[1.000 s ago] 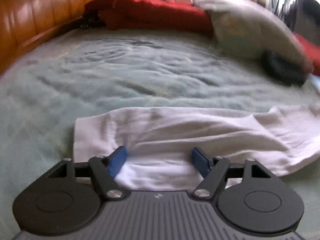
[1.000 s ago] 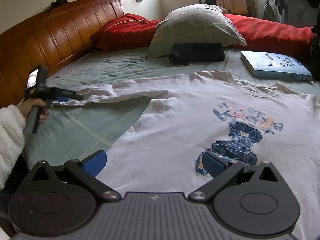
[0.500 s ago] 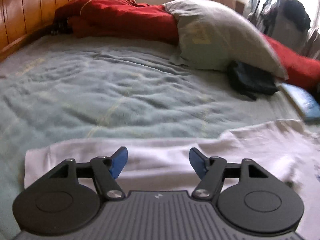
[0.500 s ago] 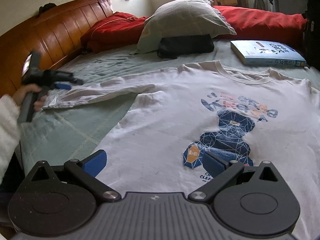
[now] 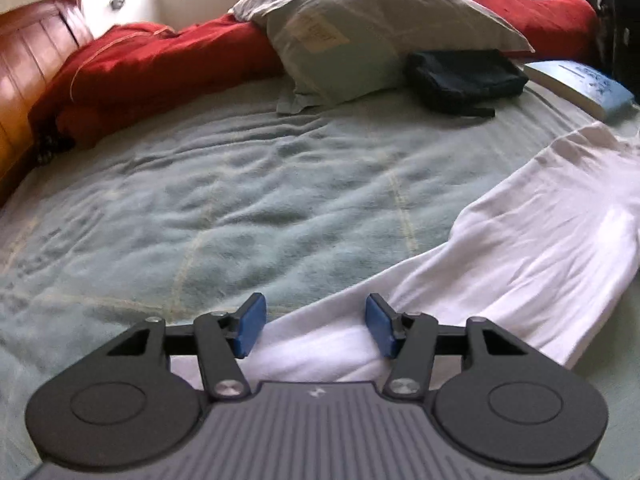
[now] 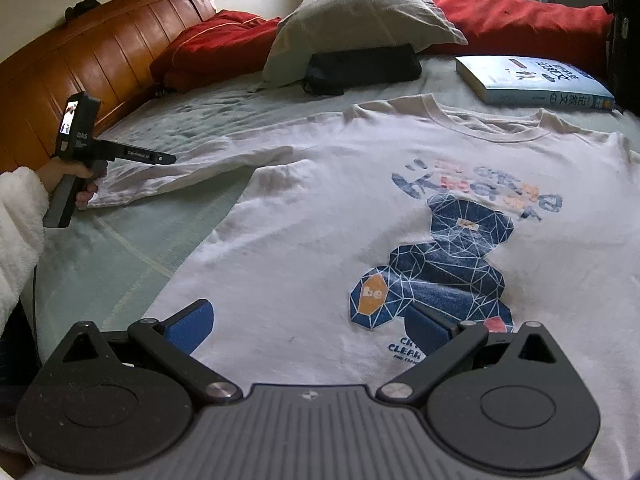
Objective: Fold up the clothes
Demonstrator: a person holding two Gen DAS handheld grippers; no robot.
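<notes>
Broadly, the bed (image 6: 120, 280) fills both views, covered in a pale green blanket, with a wooden headboard (image 6: 100, 64) at its far left. Spread flat across it lies the white sweatshirt (image 6: 320, 220), front up, its blue bear print (image 6: 448, 264) showing and its collar (image 6: 480, 120) toward the pillows. One long sleeve (image 5: 500, 264) stretches out to the side over the blanket, away from the shirt body. Behind the shirt a red duvet (image 6: 520, 20) runs along the far edge, with a grey pillow (image 6: 360, 20) leaning on it, a black pouch (image 6: 360, 68) just in front of the pillow and a blue book (image 6: 532, 80) lying beside the collar. A hand (image 6: 76, 184) in a fluffy white sleeve holds the left claw (image 5: 312, 324) over the sleeve's cuff end; its jaws have just been closing, the white cloth lies between the blue pads (image 5: 250, 326), yet a clear gap remains and they do not press on it. The right claw (image 6: 308, 328) hovers above the shirt's lower front, jaws spread wide, gripping nothing.
</notes>
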